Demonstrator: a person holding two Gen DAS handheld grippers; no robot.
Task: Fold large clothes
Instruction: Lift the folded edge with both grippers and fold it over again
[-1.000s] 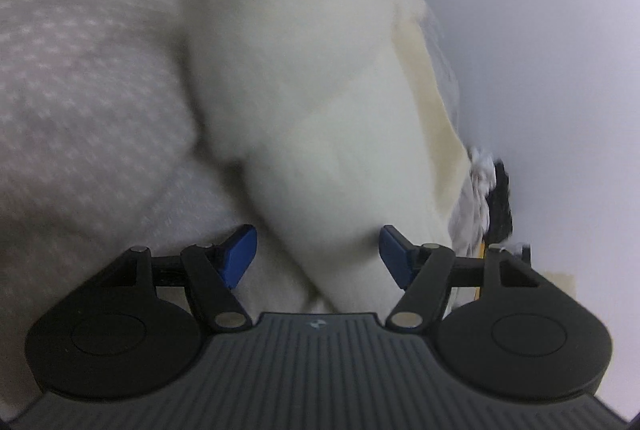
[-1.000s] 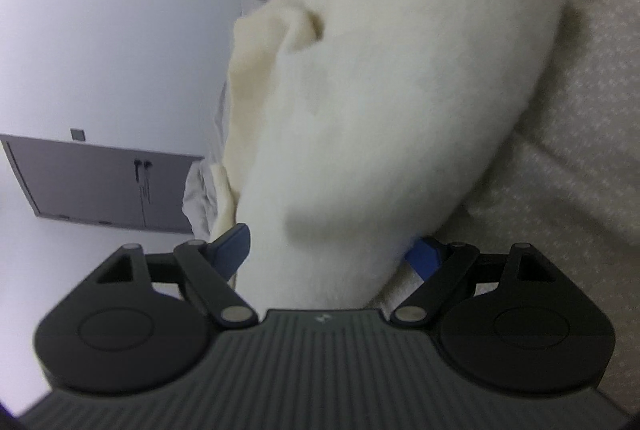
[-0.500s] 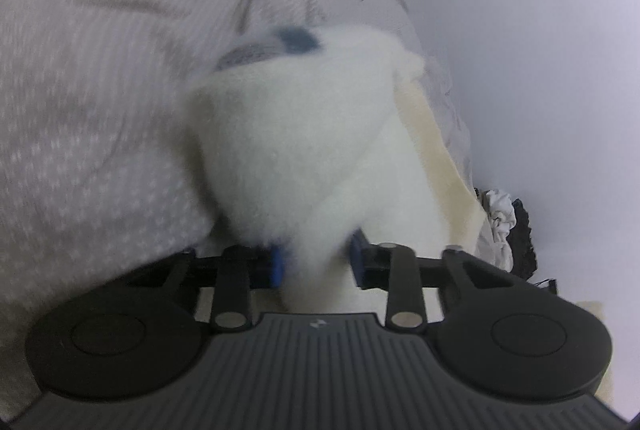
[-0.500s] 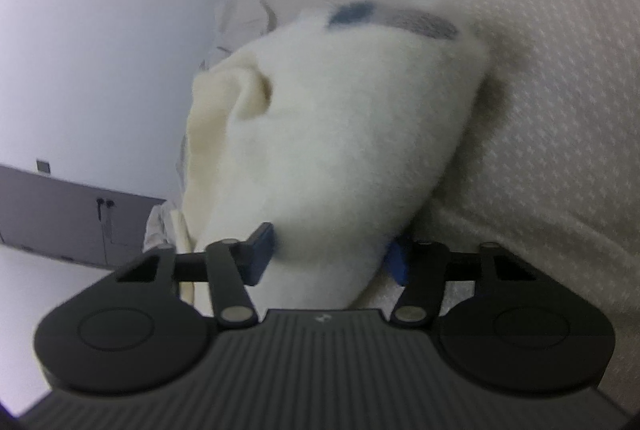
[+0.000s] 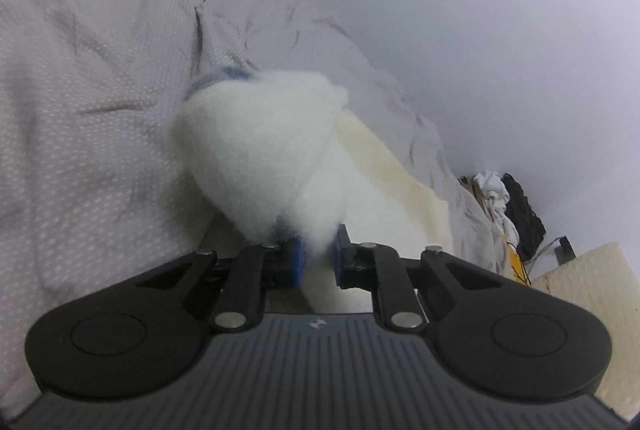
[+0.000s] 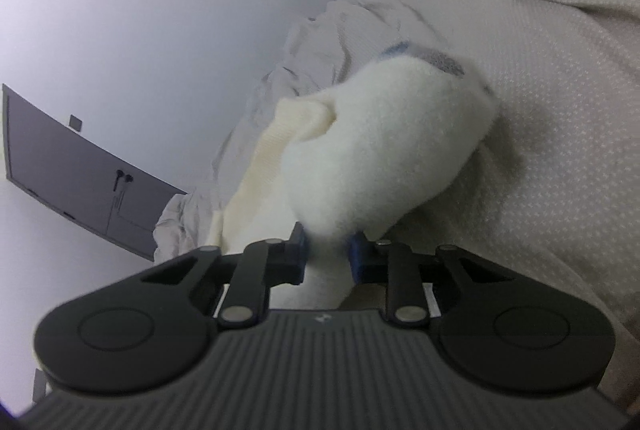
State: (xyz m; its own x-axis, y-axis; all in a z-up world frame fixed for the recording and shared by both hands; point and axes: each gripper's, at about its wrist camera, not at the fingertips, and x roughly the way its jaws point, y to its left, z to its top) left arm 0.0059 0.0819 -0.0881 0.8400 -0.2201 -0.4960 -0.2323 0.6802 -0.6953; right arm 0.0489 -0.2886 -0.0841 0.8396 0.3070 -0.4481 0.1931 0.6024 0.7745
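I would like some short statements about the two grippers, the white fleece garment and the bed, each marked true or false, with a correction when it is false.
1. The left gripper is shut on the white fleece garment. True; its jaws have just been closing, with fleece between them.
2. The right gripper is open and holds nothing. False: it is shut on the same garment, its jaws having just been closing.
3. The garment lies on a dotted bedsheet. True.
4. The fleece is dark green. False: it is white, with a blue and grey patch at its far edge.
5. The sheet is perfectly smooth. False: it is wrinkled near the wall.
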